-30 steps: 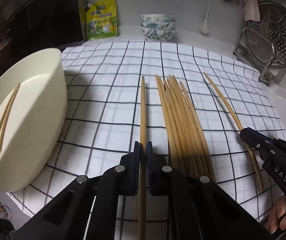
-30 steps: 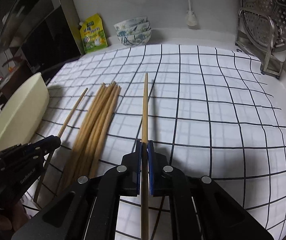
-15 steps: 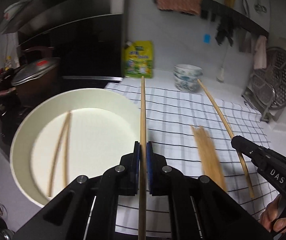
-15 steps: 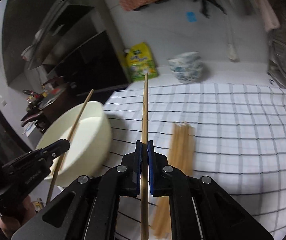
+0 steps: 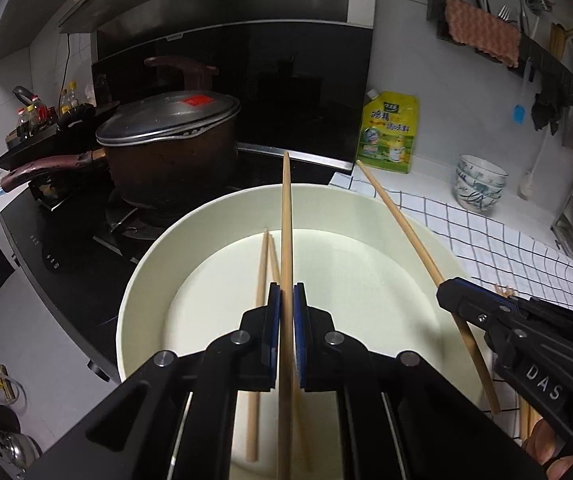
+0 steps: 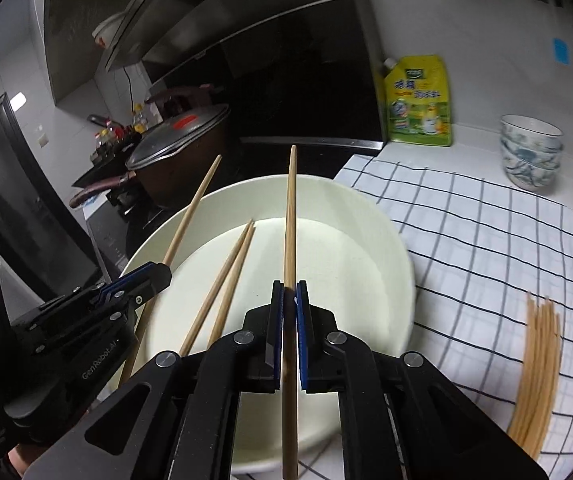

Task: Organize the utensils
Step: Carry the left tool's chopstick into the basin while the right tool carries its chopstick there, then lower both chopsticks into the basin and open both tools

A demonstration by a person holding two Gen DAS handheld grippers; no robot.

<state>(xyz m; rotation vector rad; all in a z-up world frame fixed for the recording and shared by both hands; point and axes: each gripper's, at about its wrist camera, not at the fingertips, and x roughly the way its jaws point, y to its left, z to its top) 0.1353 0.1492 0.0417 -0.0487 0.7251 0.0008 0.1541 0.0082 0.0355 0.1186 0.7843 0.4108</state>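
My left gripper [image 5: 285,300]: clamped on a chopstick [image 5: 285,216], pointing straight ahead.
My right gripper [image 6: 289,300]: clamped on its own chopstick [image 6: 291,216].
White basin [image 5: 142,264]: directly beneath both sticks; two chopsticks inside [image 6: 226,280].
Remaining bundle [image 6: 538,364]: on the checked cloth [image 6: 486,232], off right.

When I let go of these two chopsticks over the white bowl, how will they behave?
Probably stiff: the left gripper and the right gripper each hold a chopstick that shows no sag. Likely light and thin, so each may slide down the white bowl and settle near the pair lying inside. Being slender, they may roll a little.
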